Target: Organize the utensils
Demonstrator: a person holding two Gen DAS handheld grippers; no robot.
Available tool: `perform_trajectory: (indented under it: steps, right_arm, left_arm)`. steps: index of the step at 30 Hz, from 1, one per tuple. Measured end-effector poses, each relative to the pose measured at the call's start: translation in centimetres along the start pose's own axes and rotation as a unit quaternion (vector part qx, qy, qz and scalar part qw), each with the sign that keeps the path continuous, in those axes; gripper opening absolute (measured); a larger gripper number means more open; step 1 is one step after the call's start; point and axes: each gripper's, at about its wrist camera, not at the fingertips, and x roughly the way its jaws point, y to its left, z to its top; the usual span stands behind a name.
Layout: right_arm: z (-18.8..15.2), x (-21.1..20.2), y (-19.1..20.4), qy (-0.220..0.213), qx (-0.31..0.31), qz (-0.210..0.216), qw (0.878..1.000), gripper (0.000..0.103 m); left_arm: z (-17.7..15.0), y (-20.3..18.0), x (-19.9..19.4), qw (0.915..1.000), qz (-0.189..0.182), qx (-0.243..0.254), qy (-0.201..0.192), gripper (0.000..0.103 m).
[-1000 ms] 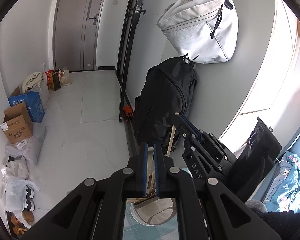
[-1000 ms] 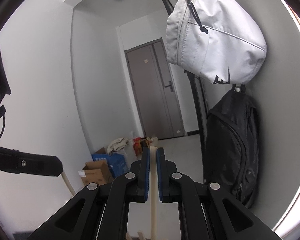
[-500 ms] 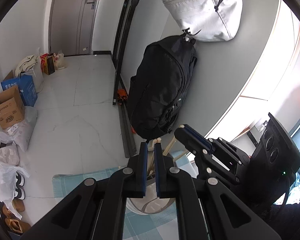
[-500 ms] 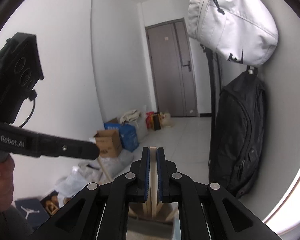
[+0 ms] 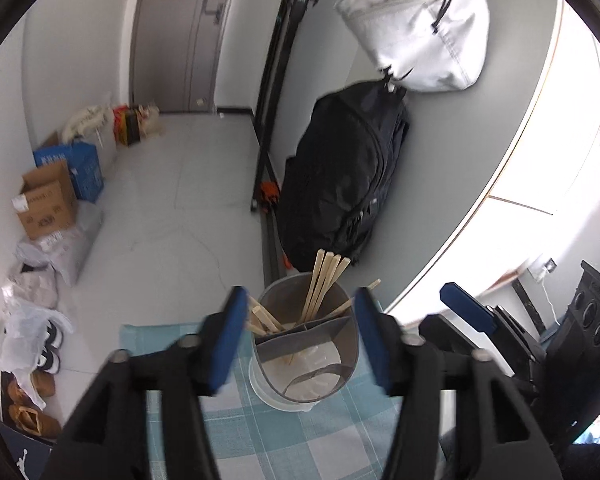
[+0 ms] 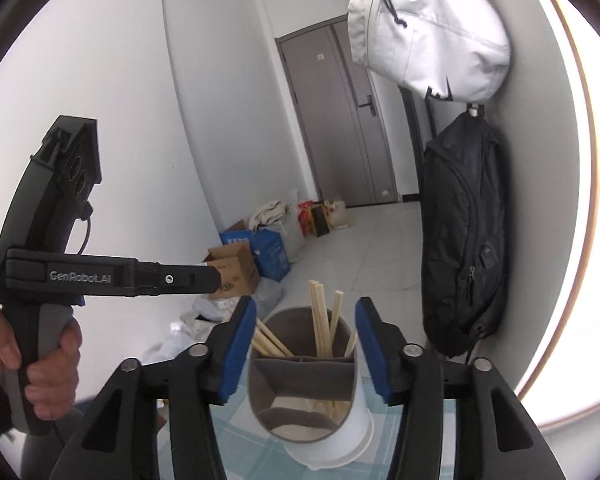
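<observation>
A grey and white utensil holder with inner dividers stands on a blue checked cloth. Several wooden chopsticks stand in its far compartments. My left gripper is open and empty, its blue-padded fingers either side of the holder's rim. In the right wrist view, my right gripper is also open and empty above the same holder, where the chopsticks lean. The left gripper's body shows at the left, held by a hand.
A black backpack and a white bag hang on the wall behind the table. Cardboard boxes, plastic bags and shoes lie on the floor at the left. The right gripper's body sits close at the right.
Both grippers were shut on chopsticks and have opened wide. The chopsticks now stand in the holder. Both views have tilted down toward the holder.
</observation>
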Motion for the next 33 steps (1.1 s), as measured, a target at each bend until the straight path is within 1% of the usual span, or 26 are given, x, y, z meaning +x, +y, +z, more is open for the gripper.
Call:
perform_trajectory:
  steps: [1, 4, 5, 7, 8, 12, 13, 14, 16, 20, 21, 23, 24, 27, 33]
  right_arm:
    - [0.1, -0.8, 0.3, -0.006, 0.000, 0.001, 1.000, 0.066]
    - [0.4, -2.6, 1.1, -0.017, -0.006, 0.002, 1.000, 0.073]
    - [0.5, -3.2, 1.3, -0.019, -0.010, 0.003, 1.000, 0.076]
    - [0.7, -4.3, 1.7, -0.026, -0.014, 0.006, 1.000, 0.078]
    - [0.8, -4.8, 1.9, -0.029, -0.014, 0.003, 0.999, 0.082]
    - [0.7, -6.4, 2.5, -0.037, -0.014, 0.007, 0.999, 0.089]
    - [0.7, -6.7, 2.7, -0.039, -0.014, 0.007, 0.999, 0.091]
    - [0.6, -7.1, 2.9, -0.041, -0.015, 0.009, 0.999, 0.091]
    - [0.5, -7.7, 3.0, -0.046, -0.015, 0.009, 0.999, 0.094]
    - [0.2, -8.8, 3.4, -0.055, -0.014, 0.012, 0.998, 0.101]
    - [0.1, -9.1, 3.5, -0.056, -0.012, 0.012, 0.998, 0.102]
    - [-0.2, -9.4, 3.5, -0.058, -0.007, 0.013, 0.998, 0.103]
    - [-0.3, -9.6, 3.6, -0.057, -0.006, 0.014, 0.998, 0.103]
    - [-0.5, -10.1, 3.7, -0.056, -0.003, 0.015, 0.998, 0.103]
    - [-0.9, -10.8, 4.1, -0.057, -0.003, 0.016, 0.998, 0.103]
  left_arm:
    - [-0.3, -0.5, -0.9, 0.9999, 0.003, 0.005, -0.015, 0.056]
    - [-0.9, -1.5, -2.7, 0.9992, 0.017, 0.012, -0.035, 0.057]
    - [-0.9, -1.7, -2.9, 0.9990, 0.018, 0.013, -0.039, 0.061]
    - [-1.3, -2.2, -3.9, 0.9983, 0.026, 0.015, -0.050, 0.065]
    - [-1.5, -2.4, -4.4, 0.9979, 0.030, 0.017, -0.056, 0.066]
    - [-2.0, -2.7, -5.7, 0.9962, 0.045, 0.019, -0.072, 0.068]
    - [-2.1, -2.7, -6.0, 0.9960, 0.047, 0.018, -0.074, 0.071]
    - [-2.2, -2.8, -6.1, 0.9958, 0.048, 0.018, -0.075, 0.077]
    - [-2.4, -2.9, -6.6, 0.9950, 0.053, 0.015, -0.084, 0.080]
    - [-3.3, -3.2, -7.5, 0.9935, 0.066, 0.014, -0.092, 0.081]
    - [-3.5, -3.1, -7.6, 0.9932, 0.068, 0.011, -0.094, 0.082]
    - [-4.0, -3.1, -7.9, 0.9921, 0.075, 0.001, -0.100, 0.089]
    - [-4.2, -3.1, -8.1, 0.9909, 0.081, -0.004, -0.107, 0.091]
    - [-5.0, -3.2, -8.6, 0.9873, 0.099, -0.004, -0.124, 0.093]
    - [-5.9, -3.3, -8.9, 0.9860, 0.112, -0.008, -0.123, 0.096]
